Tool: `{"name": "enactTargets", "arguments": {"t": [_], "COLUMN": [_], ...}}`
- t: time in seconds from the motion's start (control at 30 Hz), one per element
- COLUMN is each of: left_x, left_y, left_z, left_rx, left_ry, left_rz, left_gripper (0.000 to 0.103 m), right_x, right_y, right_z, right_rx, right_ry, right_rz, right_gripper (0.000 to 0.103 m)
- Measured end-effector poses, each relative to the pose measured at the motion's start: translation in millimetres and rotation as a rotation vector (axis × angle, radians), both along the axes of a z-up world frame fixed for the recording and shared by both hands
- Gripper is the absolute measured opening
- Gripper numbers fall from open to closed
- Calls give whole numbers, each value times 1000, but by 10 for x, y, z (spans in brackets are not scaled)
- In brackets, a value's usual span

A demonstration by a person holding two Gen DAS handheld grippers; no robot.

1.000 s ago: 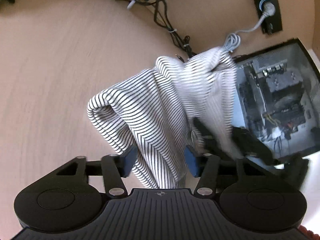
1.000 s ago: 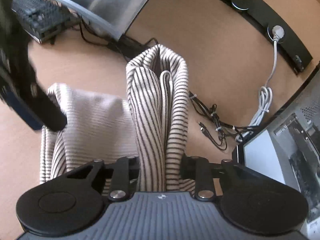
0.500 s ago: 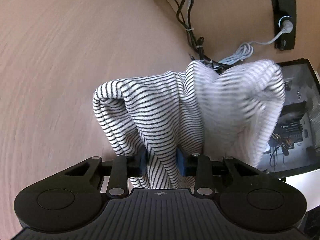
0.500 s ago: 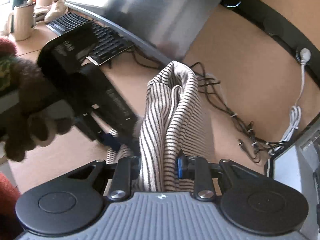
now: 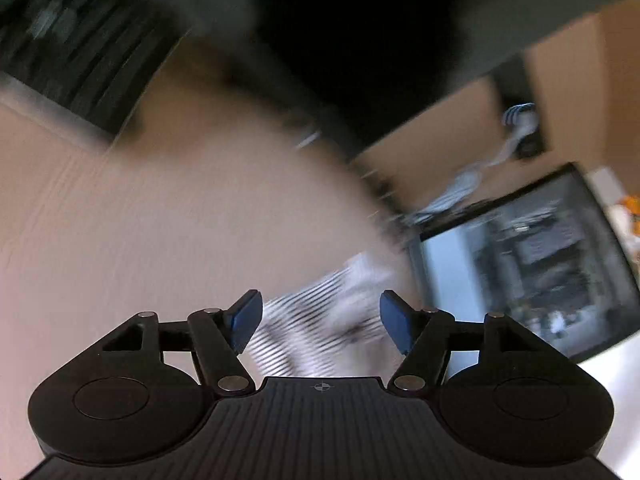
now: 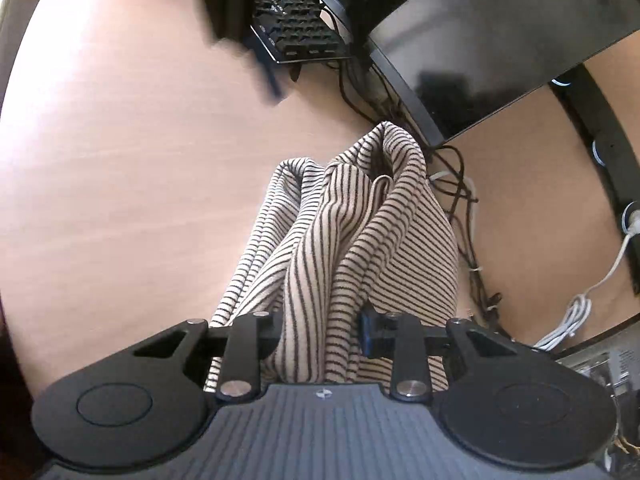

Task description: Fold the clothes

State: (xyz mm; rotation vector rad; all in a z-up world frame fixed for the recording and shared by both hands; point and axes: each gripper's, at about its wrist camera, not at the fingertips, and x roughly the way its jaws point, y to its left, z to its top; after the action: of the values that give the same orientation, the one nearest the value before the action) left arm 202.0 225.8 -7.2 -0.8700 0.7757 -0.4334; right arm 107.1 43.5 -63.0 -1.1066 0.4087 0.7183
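Note:
A black-and-white striped garment [image 6: 352, 240] hangs bunched over the wooden desk [image 6: 120, 184] in the right wrist view. My right gripper [image 6: 320, 330] is shut on a thick fold of it near the bottom of the frame. In the blurred left wrist view my left gripper [image 5: 320, 322] is open, its blue pads [image 5: 244, 320] wide apart with nothing pinched. The striped garment [image 5: 320, 328] shows blurred below and beyond the gap, over the desk [image 5: 160, 232].
A keyboard [image 6: 296, 28] and a dark monitor [image 6: 500, 40] stand at the back of the desk. Tangled cables [image 6: 460, 200] and a white cord [image 6: 568, 320] lie to the right. An open computer case [image 5: 540, 264] sits at the right in the left wrist view.
My left gripper has opened and let go of the striped garment, then swung away fast, blurring its view. My right gripper keeps its hold, and the garment now hangs from it alone.

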Motion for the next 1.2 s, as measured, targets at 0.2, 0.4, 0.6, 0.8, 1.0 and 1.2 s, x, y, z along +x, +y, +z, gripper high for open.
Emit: {"name": "enactTargets", "arguments": {"t": [0.2, 0.4, 0.6, 0.8, 1.0, 1.2], "left_x": [64, 88, -41, -42, -44, -56], "left_y": [-144, -171, 86, -5, 5, -15], "left_z": [285, -259, -471, -477, -518, -487], "left_rx": [29, 84, -11, 31, -4, 41], "left_ry": [-74, 23, 1, -28, -18, -25], "left_rz": [-56, -71, -41, -54, -34, -48], "left_gripper": [74, 56, 50, 50, 50, 50], "right_x": [-95, -52, 247, 610, 1185, 958], "right_y": [49, -26, -379, -928, -862, -574], "right_z": [-62, 16, 495, 1056, 876, 232], "right_rx": [-46, -12, 137, 369, 461, 330], "right_ry": [-40, -1, 227, 490, 486, 336], "right_rz": [44, 65, 83, 15, -187, -251], "right_gripper": [30, 34, 77, 89, 90, 103]}}
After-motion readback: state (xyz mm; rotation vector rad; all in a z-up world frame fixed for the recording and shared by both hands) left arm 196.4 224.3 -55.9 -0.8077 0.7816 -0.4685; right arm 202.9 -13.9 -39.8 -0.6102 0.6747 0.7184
